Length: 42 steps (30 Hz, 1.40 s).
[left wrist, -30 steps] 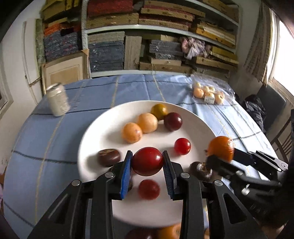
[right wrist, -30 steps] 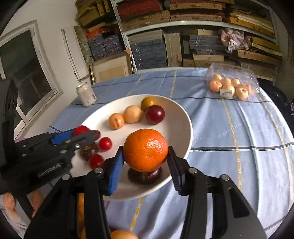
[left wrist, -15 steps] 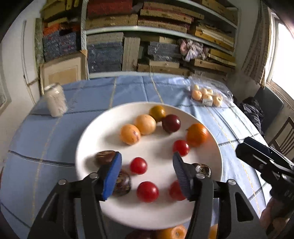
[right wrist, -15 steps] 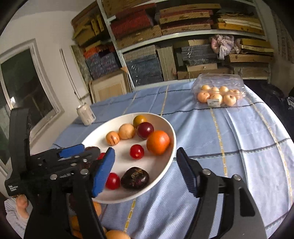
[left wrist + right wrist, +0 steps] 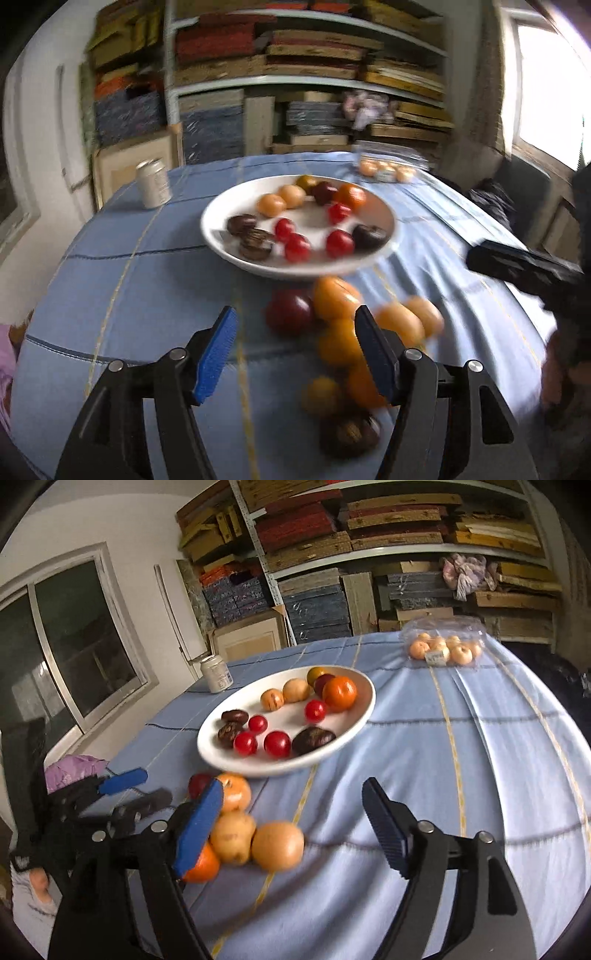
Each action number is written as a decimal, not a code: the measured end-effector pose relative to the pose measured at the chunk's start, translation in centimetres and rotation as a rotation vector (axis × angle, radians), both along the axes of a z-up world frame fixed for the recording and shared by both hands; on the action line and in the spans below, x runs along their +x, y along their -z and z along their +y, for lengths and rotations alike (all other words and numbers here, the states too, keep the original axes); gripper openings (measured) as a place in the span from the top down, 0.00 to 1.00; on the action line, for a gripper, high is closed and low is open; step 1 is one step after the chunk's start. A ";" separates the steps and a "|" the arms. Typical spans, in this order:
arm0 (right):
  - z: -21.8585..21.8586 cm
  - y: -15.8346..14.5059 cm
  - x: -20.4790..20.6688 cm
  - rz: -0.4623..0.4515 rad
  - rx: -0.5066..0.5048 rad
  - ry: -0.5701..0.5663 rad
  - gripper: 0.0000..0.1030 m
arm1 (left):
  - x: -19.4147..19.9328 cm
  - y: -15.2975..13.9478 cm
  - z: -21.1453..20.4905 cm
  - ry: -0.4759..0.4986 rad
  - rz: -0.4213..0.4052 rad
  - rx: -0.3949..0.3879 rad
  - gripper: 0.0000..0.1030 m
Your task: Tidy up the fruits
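Note:
A white plate [image 5: 221, 240] [image 5: 365, 709] on the blue tablecloth holds several fruits: red tomatoes, dark plums, pale round fruits and an orange [image 5: 340, 693] [image 5: 351, 196]. A loose pile of oranges [image 5: 334, 299], pale fruits [image 5: 277, 845] and a dark red plum [image 5: 290, 312] lies on the cloth in front of the plate. My left gripper [image 5: 295, 350] is open and empty, just short of the pile. My right gripper [image 5: 291, 827] is open and empty, over the pile's right side. The left gripper also shows in the right wrist view [image 5: 129, 786].
A white can [image 5: 153, 182] [image 5: 216, 672] stands left of the plate. A clear box of pale fruits [image 5: 443, 646] [image 5: 386, 168] sits at the table's far right. A purple bag [image 5: 74, 766] lies at the left edge. Shelves of stacked boards stand behind the table.
Both grippers released their fruit, the left a tomato and the right the orange, onto the plate, opened, and pulled back toward me. The loose pile has come into view.

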State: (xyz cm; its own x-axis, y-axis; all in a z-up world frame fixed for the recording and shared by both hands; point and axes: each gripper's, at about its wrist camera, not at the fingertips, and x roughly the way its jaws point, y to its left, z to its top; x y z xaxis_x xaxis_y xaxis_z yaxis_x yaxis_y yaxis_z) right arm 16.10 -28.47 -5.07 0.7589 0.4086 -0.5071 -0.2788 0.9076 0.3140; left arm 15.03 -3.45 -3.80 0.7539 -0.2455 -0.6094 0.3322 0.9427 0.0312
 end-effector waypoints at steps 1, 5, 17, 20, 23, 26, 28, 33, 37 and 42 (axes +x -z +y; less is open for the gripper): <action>-0.3 0.3 -0.4 0.012 0.010 0.009 0.24 | -0.9 0.1 -0.6 0.019 -0.019 0.020 0.35; -1.6 0.5 -0.8 0.030 0.064 0.031 0.24 | -2.3 0.9 -3.0 0.088 -0.047 0.108 0.34; -1.9 1.0 -0.6 0.078 0.079 0.038 0.21 | -2.4 2.4 -5.0 0.214 0.016 0.107 0.34; -1.8 0.9 -0.6 0.075 0.081 0.040 0.21 | -1.9 2.9 -5.5 0.253 0.050 0.094 0.38; -1.9 1.0 -0.5 0.078 0.086 0.043 0.20 | -1.6 3.0 -5.6 0.261 0.056 0.084 0.48; -1.9 1.2 -0.3 0.091 0.085 0.042 0.19 | -1.3 2.8 -5.2 0.272 0.073 0.045 0.56; -1.9 1.3 -0.2 0.098 0.082 0.039 0.19 | -1.2 2.9 -5.3 0.267 0.068 0.059 0.56; -2.0 1.6 0.0 0.113 0.082 0.037 0.19 | -1.0 3.4 -5.3 0.236 0.076 0.104 0.53; -2.1 1.7 0.0 0.117 0.082 0.036 0.19 | -0.7 3.6 -5.0 0.230 0.093 0.101 0.53; -1.8 2.0 0.0 0.129 0.059 0.022 0.19 | -0.8 4.0 -5.0 0.235 0.117 0.111 0.53</action>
State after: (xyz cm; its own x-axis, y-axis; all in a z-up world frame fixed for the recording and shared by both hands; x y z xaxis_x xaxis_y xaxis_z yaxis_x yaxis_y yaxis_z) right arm 16.06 -30.24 -7.09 0.6982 0.4246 -0.5765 -0.2126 0.8918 0.3994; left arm 14.24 -8.46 -7.77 0.6068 -0.3324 -0.7220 0.5489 0.8322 0.0782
